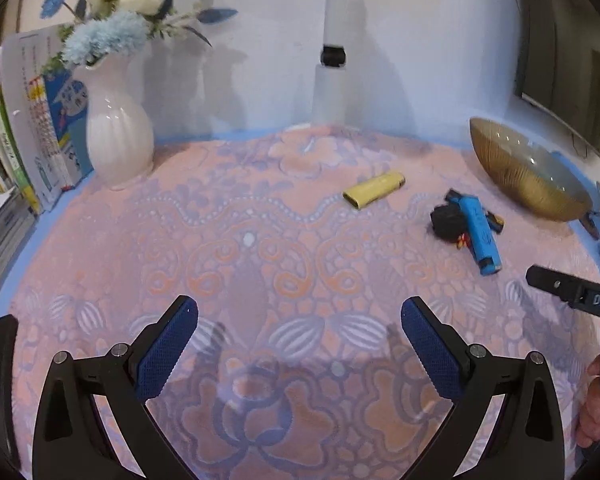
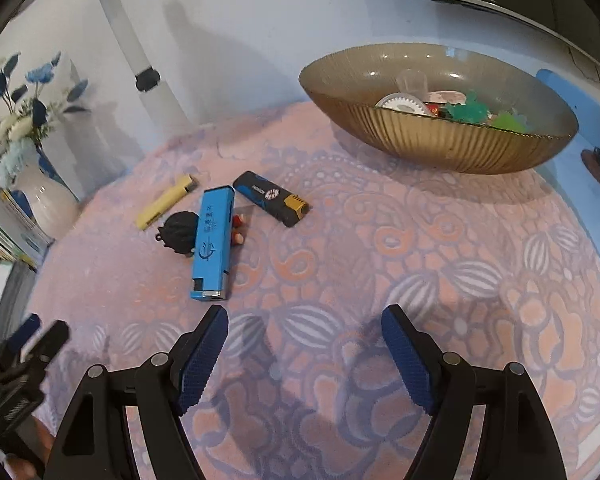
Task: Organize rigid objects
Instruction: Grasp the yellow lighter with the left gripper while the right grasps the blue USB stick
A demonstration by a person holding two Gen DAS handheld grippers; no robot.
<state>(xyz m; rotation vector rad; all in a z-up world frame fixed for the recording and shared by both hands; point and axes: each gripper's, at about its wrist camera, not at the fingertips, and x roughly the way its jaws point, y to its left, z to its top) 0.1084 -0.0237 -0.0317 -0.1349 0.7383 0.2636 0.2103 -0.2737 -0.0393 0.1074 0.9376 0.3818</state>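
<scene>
Left gripper (image 1: 299,322): jaws spread wide, nothing between the blue pads (image 1: 166,346), poised over the patterned pink cloth (image 1: 244,264). Open cloth directly ahead and to both sides; the nearest item lies well ahead and to its right.

Right gripper (image 2: 305,334): jaws parted, holding nothing, pads (image 2: 204,356) clear of the cloth (image 2: 380,248). Bare cloth ahead and to its right as far as the bowl; the left gripper's black frame shows at its lower left.

Items ahead of the right gripper, slightly to its left:
- Blue lighter (image 2: 213,240), nearest, lying lengthwise, its metal end toward the gripper.
- Black figurine (image 2: 178,232), touching the blue lighter's left side, partly beneath it.
- Dark lighter with gold cap (image 2: 272,199), just beyond and right of the blue one.
- Yellow lighter (image 2: 166,202), beyond and left, apart from the cluster.

Container: ribbed amber bowl (image 2: 440,140), far ahead and right of the right gripper, near the cloth's far edge. Contents: a clear cup, a white toothed disc, green and red small pieces; further detail cannot be told.

Edges: blue table border (image 1: 4,276) rings the cloth. White vase (image 1: 118,136) with blue and white flowers and a row of books (image 1: 32,148) stand far left of the left gripper. A white post (image 1: 332,60) rises at the back wall.
</scene>
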